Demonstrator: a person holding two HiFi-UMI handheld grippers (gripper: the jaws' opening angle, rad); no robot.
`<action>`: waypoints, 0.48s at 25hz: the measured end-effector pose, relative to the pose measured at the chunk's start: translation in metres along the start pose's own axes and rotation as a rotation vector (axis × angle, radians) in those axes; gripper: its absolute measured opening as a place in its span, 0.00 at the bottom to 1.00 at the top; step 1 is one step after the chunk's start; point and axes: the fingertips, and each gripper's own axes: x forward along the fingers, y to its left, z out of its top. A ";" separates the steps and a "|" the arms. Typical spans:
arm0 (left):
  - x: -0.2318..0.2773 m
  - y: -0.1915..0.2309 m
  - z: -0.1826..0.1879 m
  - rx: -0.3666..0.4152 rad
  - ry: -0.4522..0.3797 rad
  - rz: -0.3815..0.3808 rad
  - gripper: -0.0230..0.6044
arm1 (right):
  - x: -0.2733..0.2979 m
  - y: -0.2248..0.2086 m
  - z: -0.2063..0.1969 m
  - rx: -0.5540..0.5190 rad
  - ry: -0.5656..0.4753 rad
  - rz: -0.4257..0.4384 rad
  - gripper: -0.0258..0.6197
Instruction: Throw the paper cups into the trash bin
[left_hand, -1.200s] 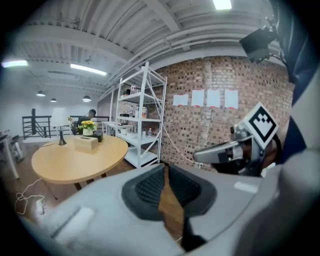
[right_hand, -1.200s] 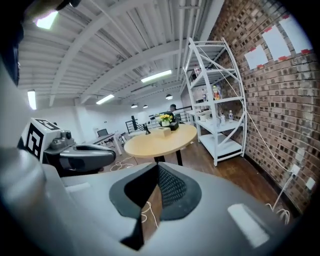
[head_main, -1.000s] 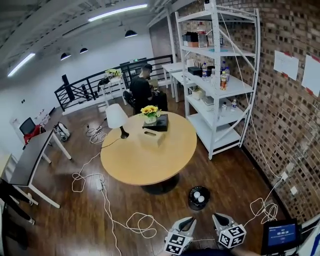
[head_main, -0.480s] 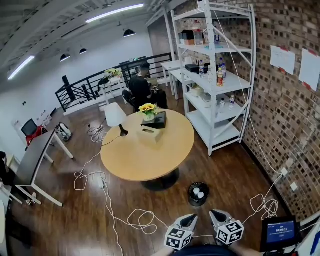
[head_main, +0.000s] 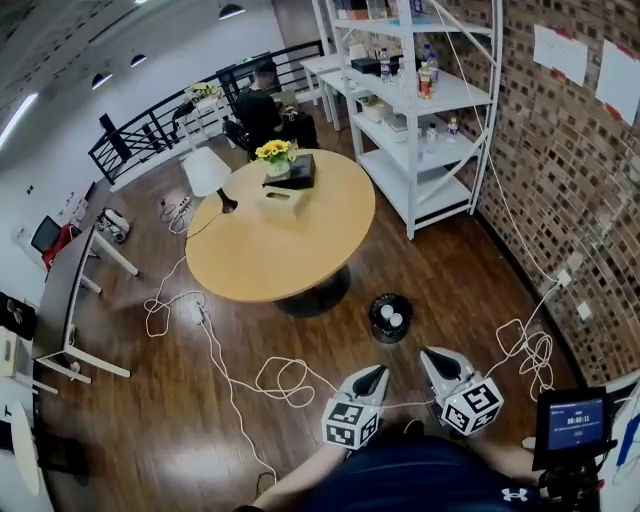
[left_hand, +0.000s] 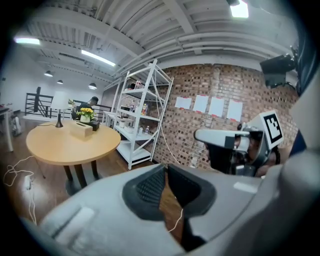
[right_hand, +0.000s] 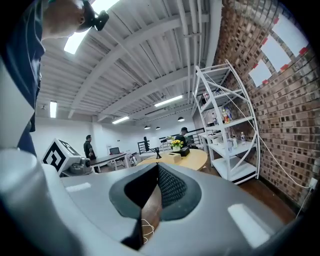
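Floor (head_main: 450, 270) hazard first: white cable (head_main: 285, 380) loops over the boards between me and the bench (head_main: 270, 250), with a second coil by the brick wall. If I walk forward with the camera pointed down, I could snag a loop and jerk the whole rig.

The bench top shows a tissue box (head_main: 281, 195), flowers and a lamp, but no cup that I can make out. A run to the bench would probably be wasted, and grabbing the box by mistake would be the error there.

The shelf unit (head_main: 445, 95) is well clear of me, so the risk there is low.

The trash bin (head_main: 374, 318) stands on the floor just beside the bench base, a little ahead of both tools. It looks light, so a foot or a low swing could tip it over.

The paper cups (head_main: 387, 311) show as two white shapes inside the bin, so I judge the job done or close to it. If the bin tips, they roll out among the cables.

The left tool (head_main: 378, 373) has its jaws pressed together with nothing between them. The right tool (head_main: 430, 357) is the same, closed and empty. Both are held low near my body and point toward the bin. If another cup turns up, reaching with the jaws closed would only knock it away, so I would open them first.
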 end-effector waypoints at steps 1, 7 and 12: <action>-0.002 -0.002 0.003 0.002 0.004 -0.003 0.07 | 0.000 0.003 0.006 -0.004 -0.008 0.000 0.06; -0.002 -0.024 -0.003 0.003 0.060 -0.027 0.07 | -0.017 0.007 0.002 0.029 0.019 -0.013 0.06; 0.003 -0.026 -0.004 0.001 0.076 -0.019 0.07 | -0.022 0.004 -0.006 0.040 0.044 -0.015 0.06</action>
